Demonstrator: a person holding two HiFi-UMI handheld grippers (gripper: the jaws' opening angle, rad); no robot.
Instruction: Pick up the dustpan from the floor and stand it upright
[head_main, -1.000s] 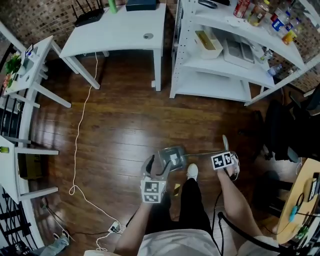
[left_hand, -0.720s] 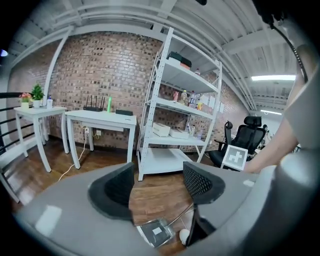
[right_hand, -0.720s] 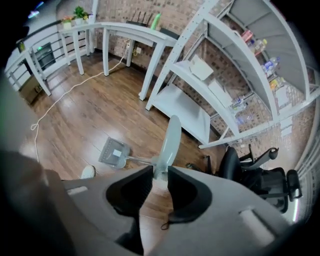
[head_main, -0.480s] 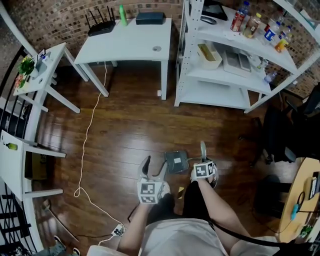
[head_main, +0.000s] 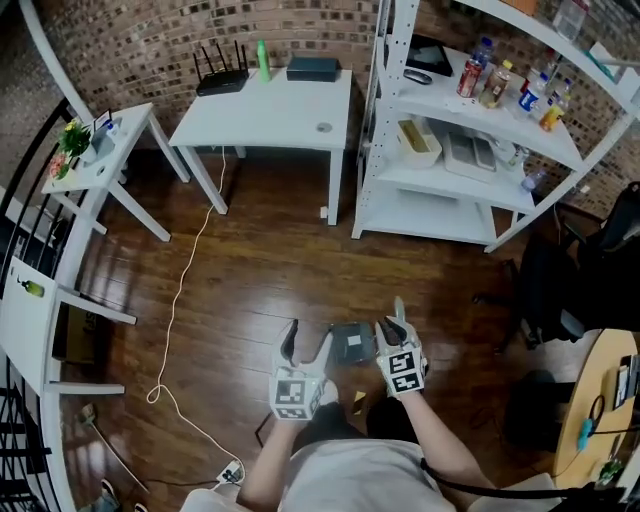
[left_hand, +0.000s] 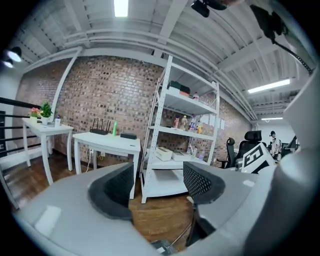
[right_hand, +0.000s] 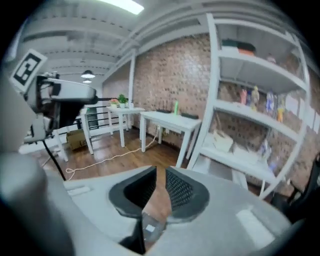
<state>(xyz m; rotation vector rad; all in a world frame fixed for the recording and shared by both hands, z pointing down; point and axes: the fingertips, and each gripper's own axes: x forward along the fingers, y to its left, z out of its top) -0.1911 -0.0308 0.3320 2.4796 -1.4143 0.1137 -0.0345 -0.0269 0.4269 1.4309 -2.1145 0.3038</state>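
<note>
The grey dustpan (head_main: 352, 342) sits on the wood floor just ahead of the person's feet. In the right gripper view its pan (right_hand: 150, 229), with a white label, shows straight below the jaws. A thin handle rod (left_hand: 186, 231) rises from the pan (left_hand: 164, 247) toward my right gripper. My right gripper (head_main: 392, 320) hangs above the pan's right edge. Its jaws (right_hand: 161, 187) are closing, down to a narrow slit, apparently on that thin handle. My left gripper (head_main: 305, 343) is left of the pan. It is open (left_hand: 157, 187) with nothing between its pads.
A white desk (head_main: 265, 105) and a white shelving unit (head_main: 470, 150) stand at the far wall. A white side table (head_main: 100, 150) is at the left, and a white cable (head_main: 180, 300) trails over the floor. A black office chair (head_main: 560, 290) stands at the right.
The right gripper swung left and up from the handle's far end to above the pan. The handle no longer lies along the floor. Both grippers and the viewpoint rose, and the left stayed open.
</note>
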